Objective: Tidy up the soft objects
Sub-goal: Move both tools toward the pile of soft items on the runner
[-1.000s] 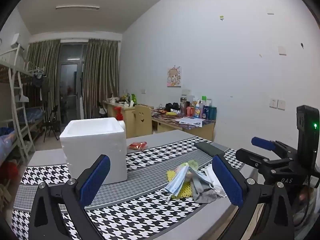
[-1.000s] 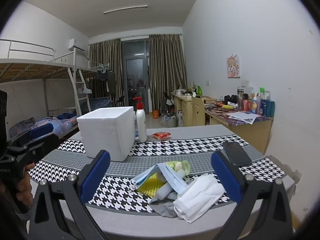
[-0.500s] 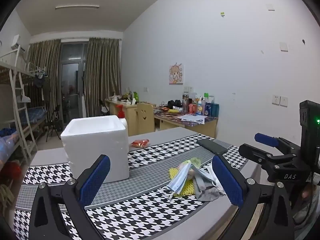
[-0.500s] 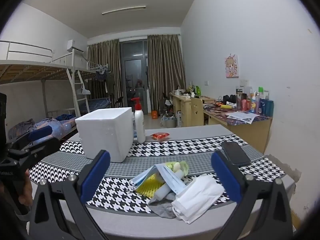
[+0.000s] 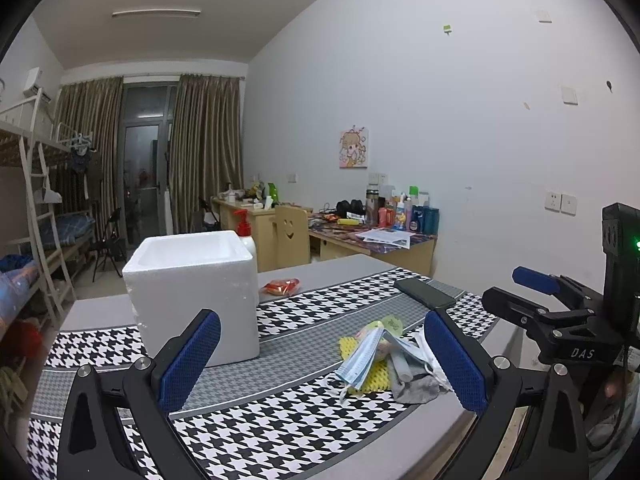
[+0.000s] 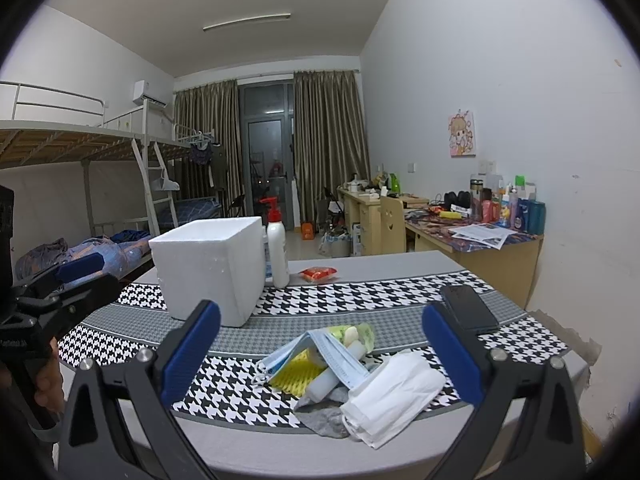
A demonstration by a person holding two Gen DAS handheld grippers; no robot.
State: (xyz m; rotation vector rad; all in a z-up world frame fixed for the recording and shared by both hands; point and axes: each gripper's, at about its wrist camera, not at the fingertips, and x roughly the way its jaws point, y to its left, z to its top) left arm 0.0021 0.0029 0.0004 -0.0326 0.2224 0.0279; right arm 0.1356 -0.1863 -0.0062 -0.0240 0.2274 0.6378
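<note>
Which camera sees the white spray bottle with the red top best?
The right wrist view: the spray bottle stands in full beside the foam box. In the left wrist view only its red top peeks from behind the box.

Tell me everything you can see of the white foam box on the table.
The white foam box looks like thick-walled expanded polystyrene, roughly cubic and narrowing slightly toward its base. It has no lid; the left wrist view shows its open top and thick rim, but not what is inside. It stands upright on the houndstooth table cover, toward the table's left. A white spray bottle with a red trigger stands close behind its right side; contact cannot be told. Neither gripper touches it.
</note>
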